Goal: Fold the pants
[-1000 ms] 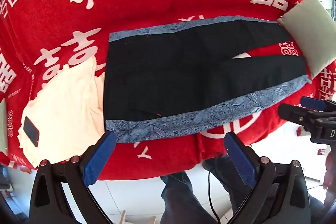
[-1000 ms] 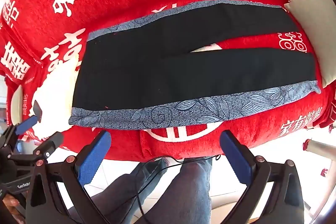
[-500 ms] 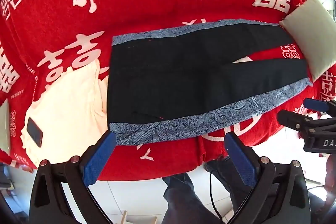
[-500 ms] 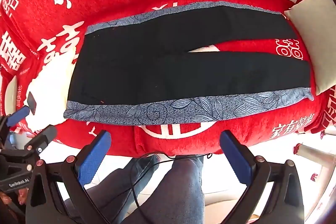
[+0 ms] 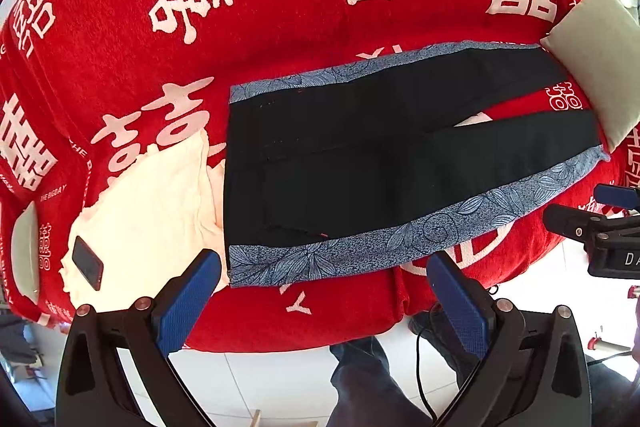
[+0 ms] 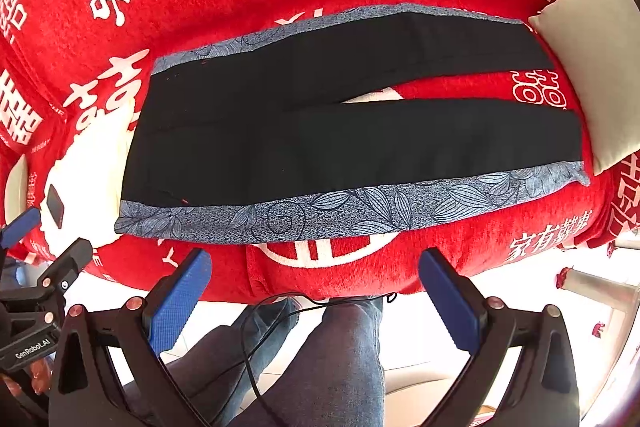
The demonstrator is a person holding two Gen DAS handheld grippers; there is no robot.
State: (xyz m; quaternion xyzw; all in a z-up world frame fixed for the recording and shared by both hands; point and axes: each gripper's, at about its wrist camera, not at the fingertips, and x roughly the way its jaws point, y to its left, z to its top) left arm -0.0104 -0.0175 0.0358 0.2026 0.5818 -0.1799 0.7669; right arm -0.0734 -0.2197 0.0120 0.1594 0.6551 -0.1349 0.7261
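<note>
Black pants (image 5: pixel 360 155) with blue patterned side stripes lie flat on a red blanket (image 5: pixel 280 7), waist to the left, legs spread apart to the right. They also show in the right wrist view (image 6: pixel 340 131). My left gripper (image 5: pixel 324 291) is open and empty, just before the near stripe by the waist. My right gripper (image 6: pixel 316 291) is open and empty, before the near stripe at mid-leg. Each gripper shows at the edge of the other's view.
A cream cloth (image 5: pixel 148 203) with a black phone (image 5: pixel 88 263) on it lies left of the waist. A pale cushion (image 5: pixel 600 55) sits by the leg ends. The person's legs (image 6: pixel 320 355) and a cable hang below the blanket's front edge.
Both grippers have moved slightly forward and closer to the near edge of the pants. Both stay open.
</note>
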